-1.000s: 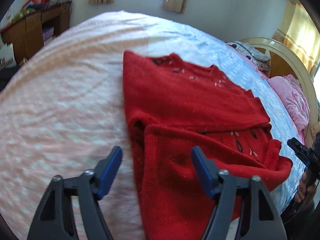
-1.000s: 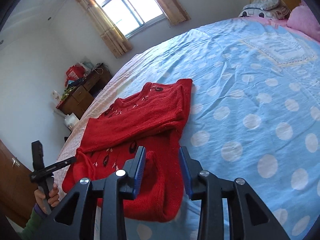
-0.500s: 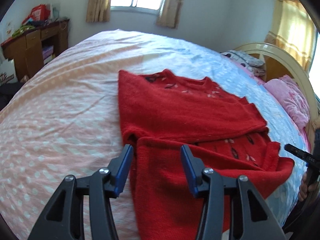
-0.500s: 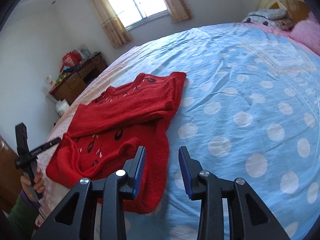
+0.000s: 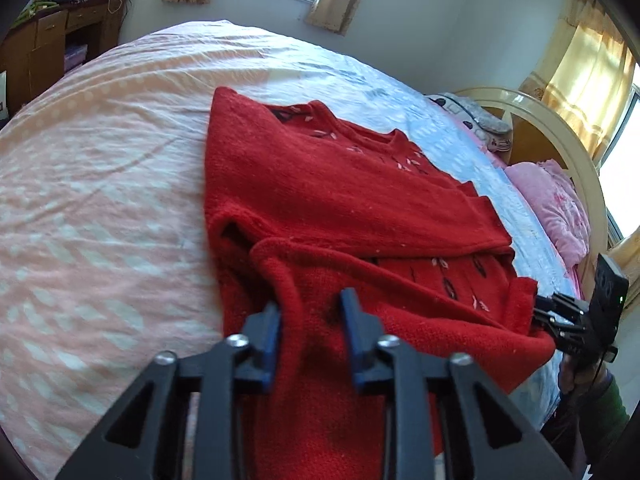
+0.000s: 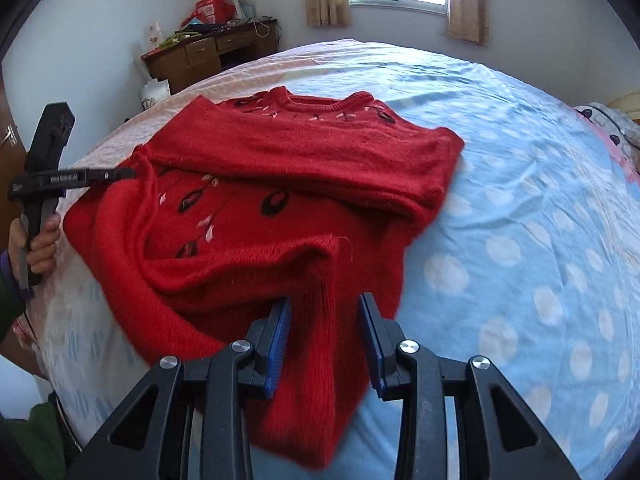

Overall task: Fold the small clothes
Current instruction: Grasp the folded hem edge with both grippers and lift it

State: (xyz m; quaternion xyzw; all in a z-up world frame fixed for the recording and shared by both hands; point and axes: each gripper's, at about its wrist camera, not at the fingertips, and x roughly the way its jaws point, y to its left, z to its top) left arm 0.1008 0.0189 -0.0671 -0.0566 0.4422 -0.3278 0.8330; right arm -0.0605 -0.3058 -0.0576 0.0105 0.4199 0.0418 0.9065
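Note:
A red knit sweater (image 5: 340,192) (image 6: 304,160) with dark flower trim lies partly folded on the bed (image 5: 100,200) (image 6: 520,200). My left gripper (image 5: 312,304) is at the sweater's near left edge. Its jaws are closing, and a raised ridge of fabric is bunched between the pads. From the right wrist view the left gripper (image 6: 130,173) shows side-on at the sweater's left corner. My right gripper (image 6: 326,308) hangs over the near right part, its jaws apart with loose fabric between them. The right gripper (image 5: 540,312) also shows at the sweater's right corner.
A wooden desk (image 6: 208,56) (image 5: 60,40) with clutter stands by the far wall under curtained windows. A cream headboard (image 5: 560,132), a pink blanket (image 5: 560,208) and a pillow (image 6: 612,124) lie at the bed's head. A person's hand (image 6: 40,240) holds the left tool.
The left jaws have narrowed from wide apart onto the sweater's near edge. The right gripper has rolled and moved over the sweater, so fabric now lies between its jaws.

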